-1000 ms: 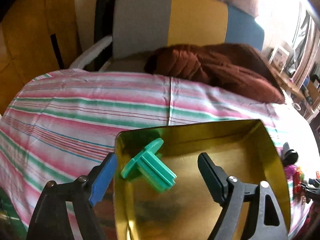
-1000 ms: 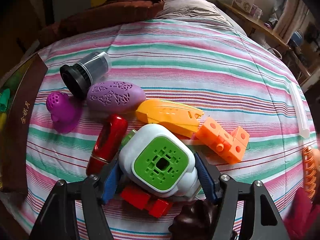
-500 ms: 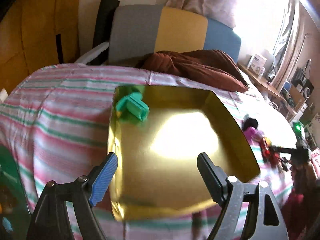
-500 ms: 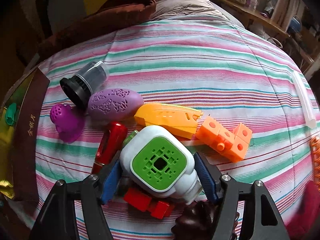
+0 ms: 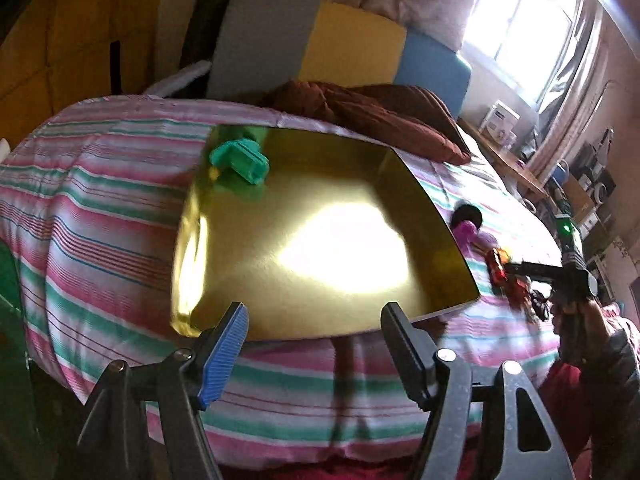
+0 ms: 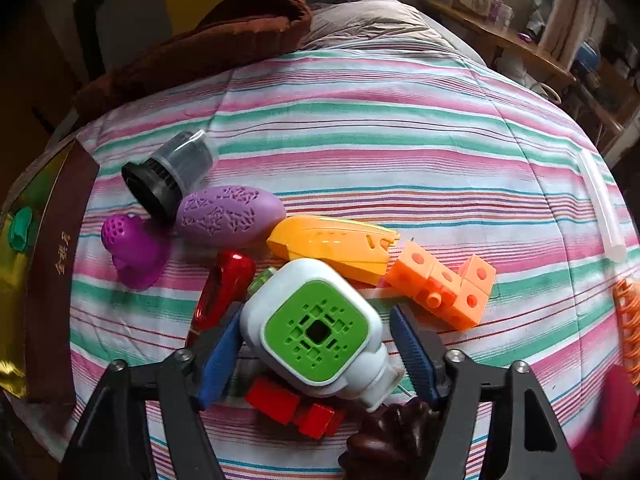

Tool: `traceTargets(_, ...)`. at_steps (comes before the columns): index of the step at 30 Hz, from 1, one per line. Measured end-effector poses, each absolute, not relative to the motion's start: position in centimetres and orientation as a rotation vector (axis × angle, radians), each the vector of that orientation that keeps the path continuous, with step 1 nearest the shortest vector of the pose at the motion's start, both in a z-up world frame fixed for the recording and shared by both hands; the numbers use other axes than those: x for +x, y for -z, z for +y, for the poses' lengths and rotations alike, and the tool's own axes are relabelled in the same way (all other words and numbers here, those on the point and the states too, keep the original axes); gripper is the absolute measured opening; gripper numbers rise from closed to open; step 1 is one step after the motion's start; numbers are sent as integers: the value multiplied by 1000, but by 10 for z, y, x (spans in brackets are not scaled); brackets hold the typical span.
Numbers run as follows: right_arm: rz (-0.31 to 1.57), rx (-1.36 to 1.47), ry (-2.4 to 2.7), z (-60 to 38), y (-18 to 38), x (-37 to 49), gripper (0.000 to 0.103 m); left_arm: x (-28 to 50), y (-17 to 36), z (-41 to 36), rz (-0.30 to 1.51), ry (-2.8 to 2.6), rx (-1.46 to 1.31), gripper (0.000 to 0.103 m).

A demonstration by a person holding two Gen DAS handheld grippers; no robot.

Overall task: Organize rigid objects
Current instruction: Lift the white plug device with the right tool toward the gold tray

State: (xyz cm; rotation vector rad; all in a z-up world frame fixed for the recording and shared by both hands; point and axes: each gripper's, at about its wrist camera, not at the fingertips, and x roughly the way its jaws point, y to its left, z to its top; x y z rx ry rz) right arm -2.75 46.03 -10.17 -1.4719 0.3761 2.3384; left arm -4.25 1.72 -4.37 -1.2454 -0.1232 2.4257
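Note:
A shiny gold box (image 5: 320,240) lies on the striped bedspread with a green plastic piece (image 5: 240,160) in its far left corner. My left gripper (image 5: 316,344) is open and empty, held back from the box's near edge. My right gripper (image 6: 316,344) is open around a white bottle-like toy with a green grid face (image 6: 316,328); its left finger touches the toy and a small gap shows at the right finger. The toy rests among a pile of toys. The gold box (image 6: 16,280) shows at the far left of the right wrist view.
Around the white toy lie a red car (image 6: 224,288), red bricks (image 6: 292,404), an orange shell (image 6: 332,244), orange cubes (image 6: 444,288), a purple oval (image 6: 228,216), a purple sieve piece (image 6: 132,244), a black-and-clear cup (image 6: 168,172) and a dark brown piece (image 6: 392,440). A brown blanket (image 5: 372,112) lies behind.
My left gripper has pulled back from the gold box, leaving the green piece inside. My right gripper has stayed around the white toy, which has tilted slightly.

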Motion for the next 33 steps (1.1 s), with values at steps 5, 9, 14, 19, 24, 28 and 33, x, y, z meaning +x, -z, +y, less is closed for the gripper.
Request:
traceTargets(5,301,-1448,-2353,453,97,-27,65,-33,44,23,-96,-2417,-1259,65)
traceTargets(9,344,-1371,-2384,456,85,-22,65,-24,30,24,-5,-2525,-1210,65)
traceTargets(14,345,-1383,-2373,454,86,-23,65,-18,14,19,42,-2636,-1129,65)
traceTargets(19,371,-1361,-2371,458,85,-20,65,-18,13,18,89,-2687,-1135,65)
traceTargets(24,400,-1315,-2386,461,79,-16,65,-15,16,19,124,-2725,-1156,65)
traceTargets(28,422,-1280,-2404,462,74,-14,65,-12,15,20,144,-2756,-1139,65)
traceTargets(33,448,-1219,-2445,462,65,-11,66,-10,15,20,131,-2764,-1132,65)
